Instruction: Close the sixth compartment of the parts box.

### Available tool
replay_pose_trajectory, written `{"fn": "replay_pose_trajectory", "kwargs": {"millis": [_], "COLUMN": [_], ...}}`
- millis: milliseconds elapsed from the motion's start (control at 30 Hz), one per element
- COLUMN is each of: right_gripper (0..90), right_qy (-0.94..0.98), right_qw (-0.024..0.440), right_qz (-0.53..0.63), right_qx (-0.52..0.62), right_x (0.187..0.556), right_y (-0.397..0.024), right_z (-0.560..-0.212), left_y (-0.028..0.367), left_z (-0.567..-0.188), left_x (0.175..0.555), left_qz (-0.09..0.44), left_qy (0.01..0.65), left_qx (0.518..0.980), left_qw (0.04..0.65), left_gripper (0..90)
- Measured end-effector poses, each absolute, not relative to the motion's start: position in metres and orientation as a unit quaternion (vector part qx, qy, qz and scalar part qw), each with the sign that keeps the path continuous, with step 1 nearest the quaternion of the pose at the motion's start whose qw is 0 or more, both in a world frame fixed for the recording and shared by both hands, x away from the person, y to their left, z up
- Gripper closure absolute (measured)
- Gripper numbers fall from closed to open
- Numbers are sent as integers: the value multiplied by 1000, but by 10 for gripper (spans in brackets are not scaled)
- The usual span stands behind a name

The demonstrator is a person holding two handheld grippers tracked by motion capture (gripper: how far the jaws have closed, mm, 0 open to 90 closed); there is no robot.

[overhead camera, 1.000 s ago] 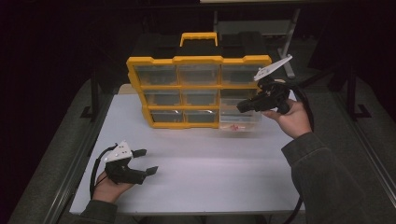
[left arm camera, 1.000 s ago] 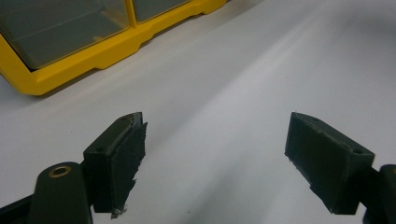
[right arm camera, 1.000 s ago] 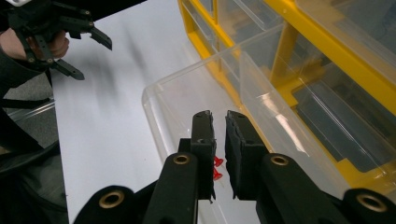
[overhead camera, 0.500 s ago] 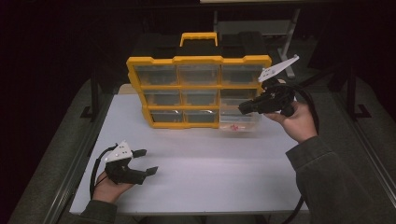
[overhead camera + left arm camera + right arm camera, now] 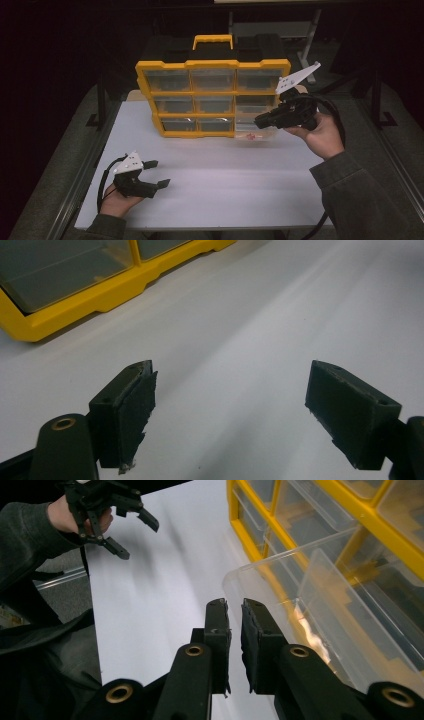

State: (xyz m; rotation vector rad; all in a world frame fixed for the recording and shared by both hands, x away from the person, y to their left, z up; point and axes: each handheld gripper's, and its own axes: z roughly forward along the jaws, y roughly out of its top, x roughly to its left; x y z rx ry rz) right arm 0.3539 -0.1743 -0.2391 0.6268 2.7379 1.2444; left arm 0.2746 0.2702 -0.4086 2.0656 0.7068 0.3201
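High view, left to right. The left gripper (image 5: 156, 174) lies low over the near-left part of the white tabletop (image 5: 225, 175), well apart from the other things. The left hand (image 5: 116, 200) cups it from beneath, the forearm entering at the bottom edge, and the grey three-cornered plate faces up. Its jaws point toward the right and stand wide apart with nothing between them; in the left gripper view the two pads (image 5: 131, 412) frame bare tabletop, and the yellow lower corner of the organizer (image 5: 75, 295) shows at the upper left.

At the middle of the far side stands the yellow drawer organizer (image 5: 212, 97), upright, with three rows of clear drawers and a black-and-yellow carrying handle on top. Its bottom-right drawer, a clear drawer (image 5: 257, 131), is pulled partly out toward the person and holds something small and reddish that cannot be made out.

At the right, the right hand (image 5: 320, 135) holds the right gripper (image 5: 257, 120) raised above the tabletop, wrist bent, sleeve running in from the lower right corner. The jaws point left, toward the organizer, just beside the clear drawer. In the right gripper view they are nearly together, a thin gap between the pads (image 5: 218, 630), gripping nothing; the drawer's rim (image 5: 265, 565) lies just ahead of them.
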Motion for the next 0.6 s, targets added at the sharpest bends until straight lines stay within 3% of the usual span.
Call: {"fn": "replay_pose_trajectory", "kwargs": {"millis": [600], "right_gripper": [828], "right_qy": [897], "right_qw": [15], "right_qz": [396], "right_qx": [195], "right_x": [339], "right_y": [-172], "right_z": [-261], "left_y": [269], "left_z": [-408], "left_x": [273], "left_qz": [126], "left_qy": [290], "left_qx": [834], "left_qw": [452], "left_gripper": [197]}}
